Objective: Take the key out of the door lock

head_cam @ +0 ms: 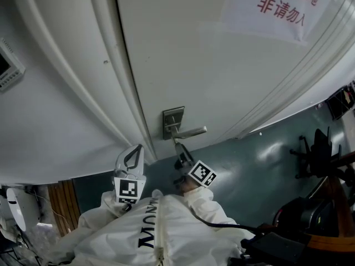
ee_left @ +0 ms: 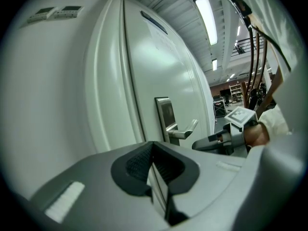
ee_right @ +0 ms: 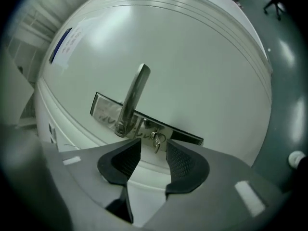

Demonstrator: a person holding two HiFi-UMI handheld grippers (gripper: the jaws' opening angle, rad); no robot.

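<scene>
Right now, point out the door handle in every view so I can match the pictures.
Head view: door handle just below centre, lever pointing right.
Left gripper view: door handle right of centre, lever pointing right.
Right gripper view: door handle left of centre, lever pointing up.
Shared landmark: the metal lock plate that the handle is mounted on.

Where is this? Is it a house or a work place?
Probably a workplace, maybe a workshop or lab, not a home: the white door bears a red-lettered notice, strip lights line a high ceiling, and an office chair stands nearby.
</scene>
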